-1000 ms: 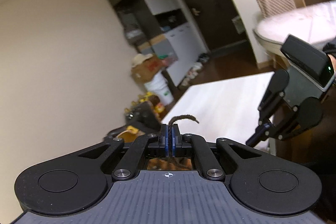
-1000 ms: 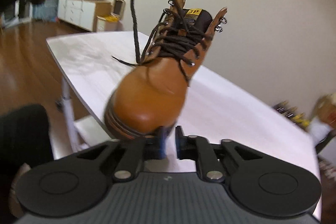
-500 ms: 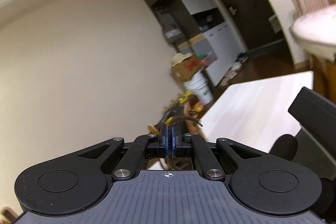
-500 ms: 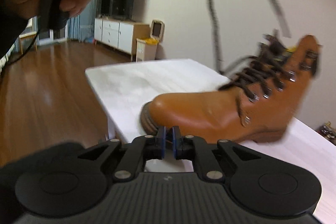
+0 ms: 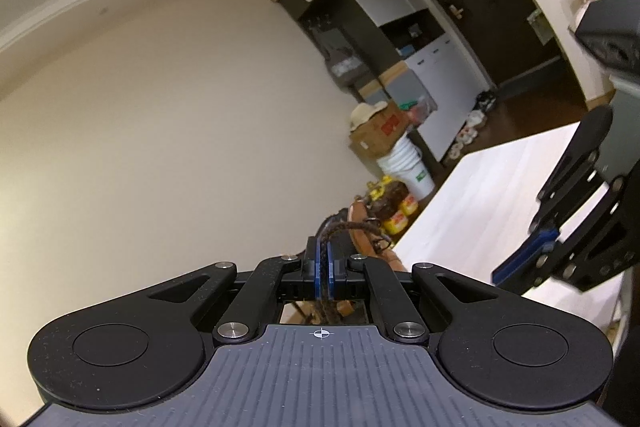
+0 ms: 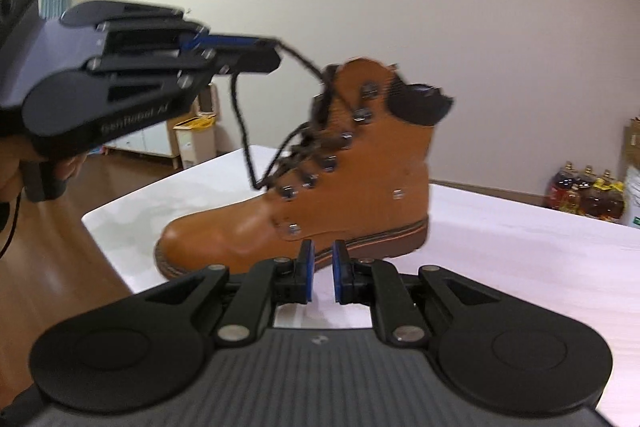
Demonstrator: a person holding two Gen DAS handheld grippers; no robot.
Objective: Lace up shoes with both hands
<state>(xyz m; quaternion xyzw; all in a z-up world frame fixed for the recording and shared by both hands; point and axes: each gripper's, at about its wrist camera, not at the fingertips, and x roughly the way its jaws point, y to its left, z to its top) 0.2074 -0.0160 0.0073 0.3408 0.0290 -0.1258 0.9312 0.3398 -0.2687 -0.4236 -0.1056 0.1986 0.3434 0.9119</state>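
Observation:
A tan leather boot (image 6: 332,187) stands upright on the white table (image 6: 520,247), seen side-on with its toe to the left. Its dark lace (image 6: 304,61) runs taut from the top eyelets up to my left gripper (image 6: 256,53), which is shut on it above and left of the boot's collar. A slack loop of lace (image 6: 240,119) hangs below those fingers. In the left wrist view the lace (image 5: 352,226) sticks out of the shut left gripper (image 5: 323,259), with the boot's collar (image 5: 360,223) just beyond. My right gripper (image 6: 322,267) is slightly open and empty, low beside the boot's sole.
The table's left edge (image 6: 104,227) drops to a wooden floor. Bottles (image 6: 584,191) stand on the floor by the far wall. A hand (image 6: 68,167) holds the left gripper's handle. Boxes and a white bucket (image 5: 404,163) stand beyond the table's far end.
The right wrist view has swung from the boot's toe round to its side, and the right jaws have parted a little. The left gripper kept hold of the lace and pulled it taut.

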